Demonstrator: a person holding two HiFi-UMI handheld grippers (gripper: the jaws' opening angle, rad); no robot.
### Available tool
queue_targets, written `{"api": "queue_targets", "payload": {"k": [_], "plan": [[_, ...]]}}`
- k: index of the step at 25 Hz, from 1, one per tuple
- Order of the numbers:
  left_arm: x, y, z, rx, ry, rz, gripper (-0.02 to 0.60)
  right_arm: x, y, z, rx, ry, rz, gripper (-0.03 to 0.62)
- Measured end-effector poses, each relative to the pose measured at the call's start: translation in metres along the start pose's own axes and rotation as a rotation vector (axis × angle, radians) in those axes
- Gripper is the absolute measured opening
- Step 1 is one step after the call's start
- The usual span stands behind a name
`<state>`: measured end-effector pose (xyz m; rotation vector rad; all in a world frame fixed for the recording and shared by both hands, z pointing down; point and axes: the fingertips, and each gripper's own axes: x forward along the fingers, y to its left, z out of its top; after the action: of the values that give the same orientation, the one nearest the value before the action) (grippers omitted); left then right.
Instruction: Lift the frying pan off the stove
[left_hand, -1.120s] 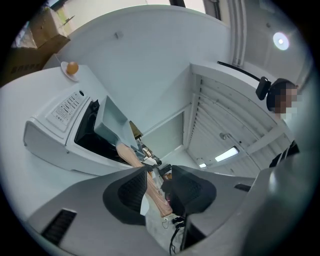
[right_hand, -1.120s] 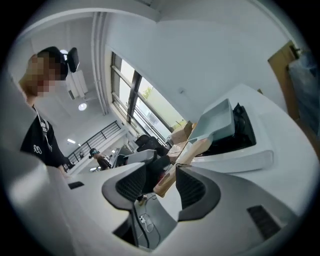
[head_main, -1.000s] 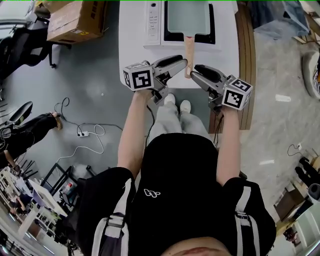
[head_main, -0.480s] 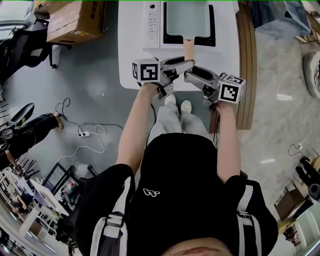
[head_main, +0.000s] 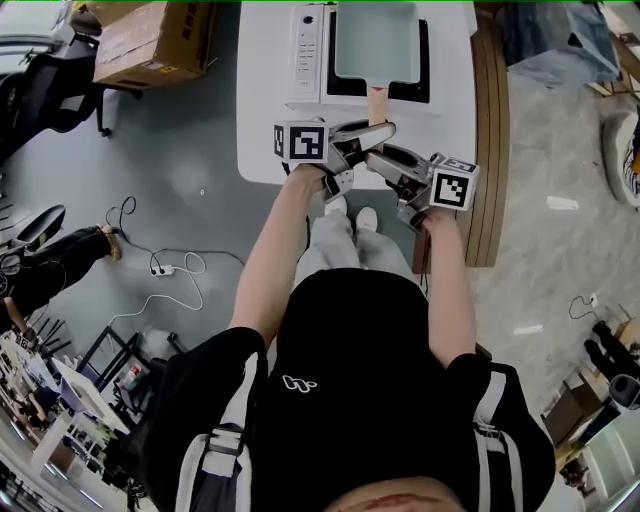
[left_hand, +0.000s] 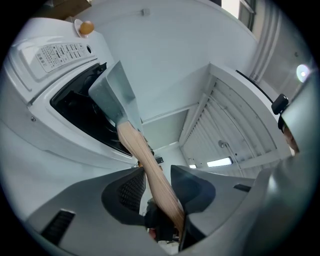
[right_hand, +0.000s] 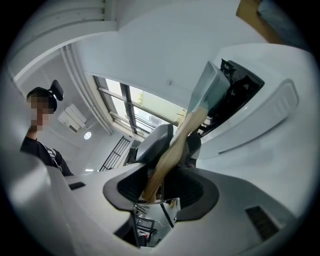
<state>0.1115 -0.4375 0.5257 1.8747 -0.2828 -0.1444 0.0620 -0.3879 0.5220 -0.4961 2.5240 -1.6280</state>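
Head view: your left gripper (head_main: 386, 128) and right gripper (head_main: 372, 158) shared the handle (head_main: 377, 103) to lift evenly. Jaws had just been closing round it; none squeezed yet.

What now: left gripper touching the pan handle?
Cannot tell. The left gripper view shows the handle between the left gripper's jaws, which have just been closing; neither contact nor gap is plain.

no text legible. stove (left_hand: 45, 135), left gripper view: control panel (left_hand: 59, 50) at upper left, print too tiny. cardboard box (head_main: 150, 40), upper left of head view: yellow label blurred.
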Motion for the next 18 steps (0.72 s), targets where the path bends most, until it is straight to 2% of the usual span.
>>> {"api": "queue_targets", "payload": {"k": [9,18], "plan": [[0.001,0.000,0.002,0.020,-0.021,0.028,0.156,-0.002,0.000,0.002,-0.076,-0.017,-0.025,0.173],[-0.004,-0.022,0.002,0.067,-0.030,0.009,0.163,-0.005,0.023,0.003,-0.129,-0.027,0.007,0.178]]}}
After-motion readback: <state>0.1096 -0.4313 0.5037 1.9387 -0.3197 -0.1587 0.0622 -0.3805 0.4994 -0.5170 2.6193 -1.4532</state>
